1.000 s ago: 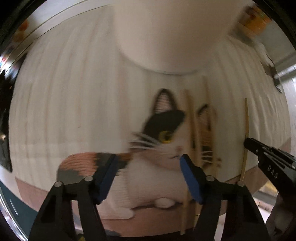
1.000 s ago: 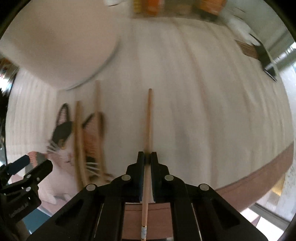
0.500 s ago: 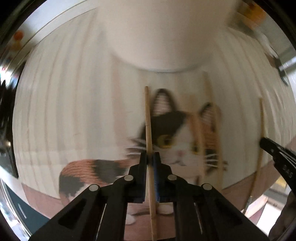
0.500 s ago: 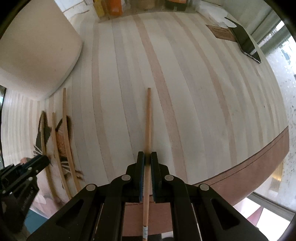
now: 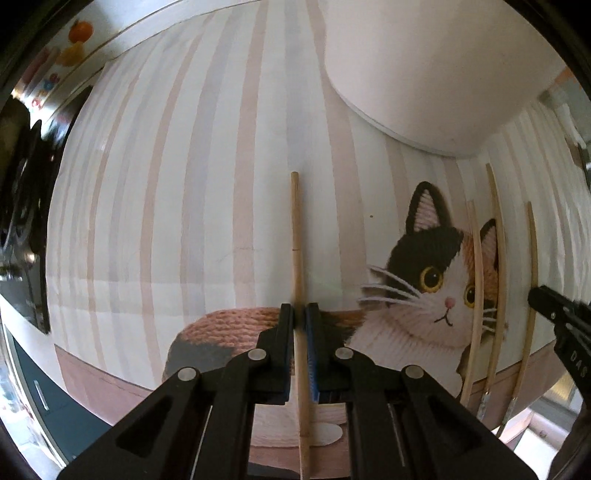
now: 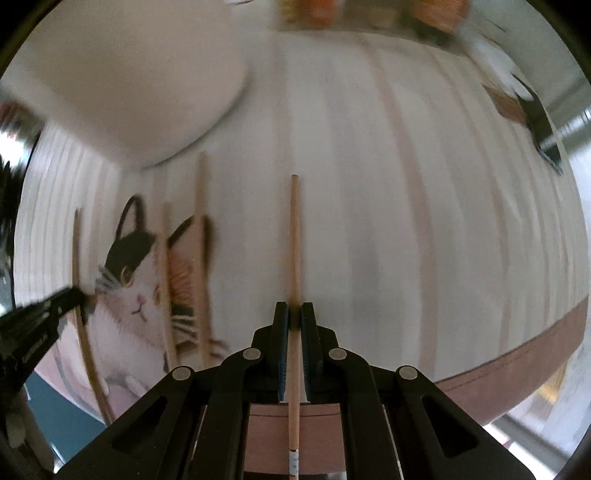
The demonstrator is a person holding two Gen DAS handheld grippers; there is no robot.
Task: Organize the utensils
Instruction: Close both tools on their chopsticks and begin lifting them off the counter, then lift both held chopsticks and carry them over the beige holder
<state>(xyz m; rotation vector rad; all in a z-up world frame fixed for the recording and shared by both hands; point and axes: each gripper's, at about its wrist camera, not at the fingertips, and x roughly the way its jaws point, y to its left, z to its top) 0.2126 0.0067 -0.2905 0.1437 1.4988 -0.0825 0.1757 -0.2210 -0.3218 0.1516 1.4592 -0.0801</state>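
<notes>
Where empty before, left tongs (image 5: 299, 314) around chopstick (image 5: 296, 236)

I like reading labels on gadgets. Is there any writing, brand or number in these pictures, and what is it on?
"DAS": white letters on the side of the right hand-held gripper, left wrist view; the edge may cut off more.
White lettering on the left hand-held gripper, right wrist view: too blurred to read.
Colourful packages beyond the striped cat placemat: too blurred to read.

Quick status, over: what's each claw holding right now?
Left gripper shut on a chopstick. Right gripper shut on another chopstick. Two more chopsticks lie on the cat placemat. Nothing in the way.
</notes>
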